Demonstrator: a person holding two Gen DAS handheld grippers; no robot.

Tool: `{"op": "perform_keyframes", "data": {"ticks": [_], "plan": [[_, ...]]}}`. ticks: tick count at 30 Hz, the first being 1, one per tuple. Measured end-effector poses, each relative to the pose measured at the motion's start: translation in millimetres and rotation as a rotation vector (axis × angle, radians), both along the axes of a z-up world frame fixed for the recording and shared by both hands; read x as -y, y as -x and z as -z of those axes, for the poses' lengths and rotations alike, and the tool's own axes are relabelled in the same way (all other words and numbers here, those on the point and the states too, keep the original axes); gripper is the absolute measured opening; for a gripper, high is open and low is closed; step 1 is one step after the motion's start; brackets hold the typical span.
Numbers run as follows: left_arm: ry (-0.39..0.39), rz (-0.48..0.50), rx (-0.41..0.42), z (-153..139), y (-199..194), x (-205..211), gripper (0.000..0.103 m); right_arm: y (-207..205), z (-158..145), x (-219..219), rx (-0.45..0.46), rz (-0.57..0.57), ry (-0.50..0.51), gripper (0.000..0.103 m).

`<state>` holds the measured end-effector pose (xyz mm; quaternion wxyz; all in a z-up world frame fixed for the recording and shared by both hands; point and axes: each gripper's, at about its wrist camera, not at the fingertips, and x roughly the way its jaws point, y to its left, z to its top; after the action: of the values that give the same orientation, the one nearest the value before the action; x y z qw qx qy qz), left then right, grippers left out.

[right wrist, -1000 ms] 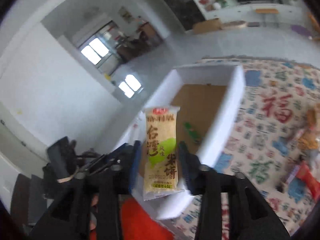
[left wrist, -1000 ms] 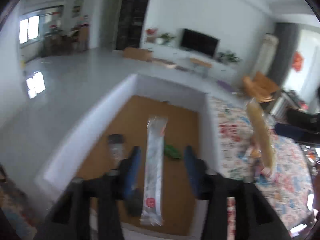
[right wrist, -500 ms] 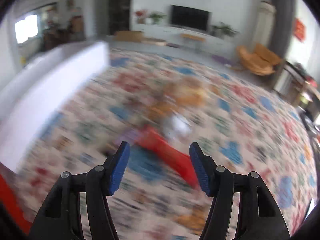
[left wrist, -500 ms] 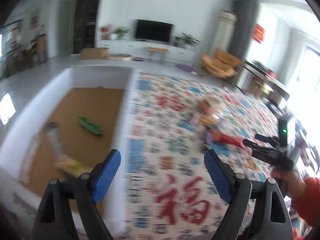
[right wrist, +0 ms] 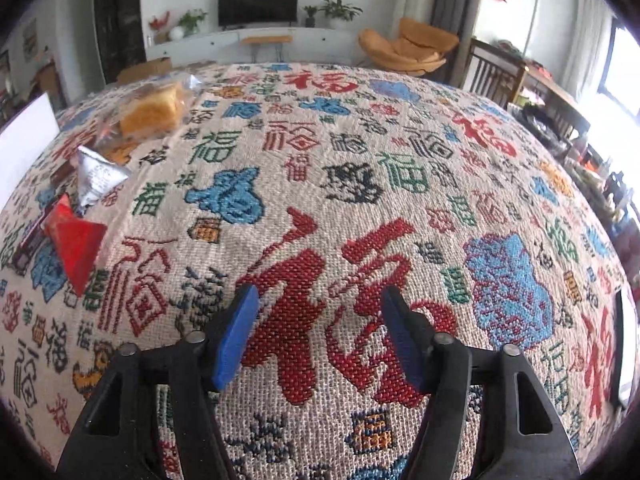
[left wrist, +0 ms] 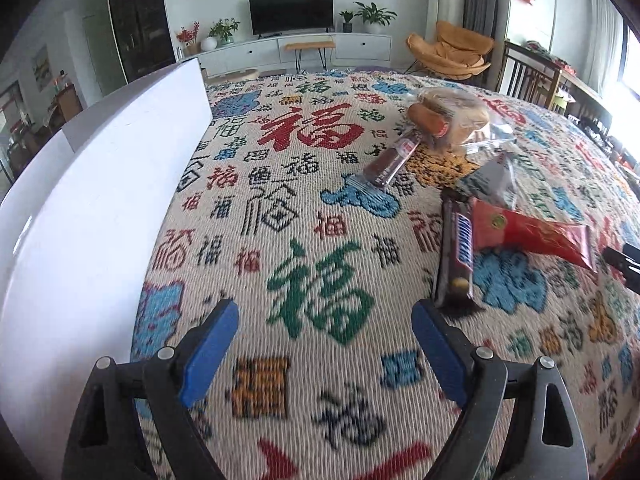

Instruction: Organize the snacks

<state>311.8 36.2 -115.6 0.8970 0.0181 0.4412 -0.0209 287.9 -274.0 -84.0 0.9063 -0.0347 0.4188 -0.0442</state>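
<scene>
Both grippers hung over the patterned tabletop (left wrist: 312,208) with jaws wide and empty. Just ahead of the left gripper (left wrist: 324,336), off its right jaw, a chocolate bar (left wrist: 456,252) lay with its long axis running away from the jaws. A red packet (left wrist: 532,232) touched it, nearer the right gripper (right wrist: 316,332). Farther off lay a silver pouch (left wrist: 492,176), a sausage stick (left wrist: 390,158) and bagged bread (left wrist: 452,116). A white box (left wrist: 100,200) stood along the left edge.

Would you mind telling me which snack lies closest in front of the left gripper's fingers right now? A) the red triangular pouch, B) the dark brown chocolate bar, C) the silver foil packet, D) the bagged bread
B: in the left wrist view the dark brown chocolate bar ends just beyond the left gripper, whose jaws stand open; the red pouch, silver packet and bagged bread lie farther off.
</scene>
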Motion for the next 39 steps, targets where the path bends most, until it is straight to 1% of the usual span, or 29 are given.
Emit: {"op": "perform_keyframes", "data": {"ticks": [2, 4, 5, 8, 12, 15, 39], "plan": [[-0.018, 0.000, -0.006, 4, -6, 2, 0.088, 0, 4, 8, -0.006, 0.016, -0.036, 0.079], [-0.004, -0.016, -0.007, 12, -11, 0, 0.089, 0, 4, 14, -0.010, 0.026, -0.080, 0.080], [0.015, -0.024, -0.005, 12, -11, -3, 0.089, 0, 4, 13, -0.010, 0.027, -0.075, 0.081], [0.038, -0.043, -0.014, 14, -13, -8, 0.093, 0, 4, 8, -0.010, 0.038, -0.036, 0.084], [0.027, -0.051, -0.027, 16, -15, -8, 0.101, 1, 4, 10, -0.012, 0.044, -0.043, 0.085], [0.029, -0.053, -0.028, 16, -15, -8, 0.102, 0, 5, 12, -0.015, 0.053, -0.059, 0.087], [0.031, -0.056, -0.030, 16, -15, -9, 0.103, 0, 5, 13, -0.015, 0.053, -0.061, 0.087]]}}
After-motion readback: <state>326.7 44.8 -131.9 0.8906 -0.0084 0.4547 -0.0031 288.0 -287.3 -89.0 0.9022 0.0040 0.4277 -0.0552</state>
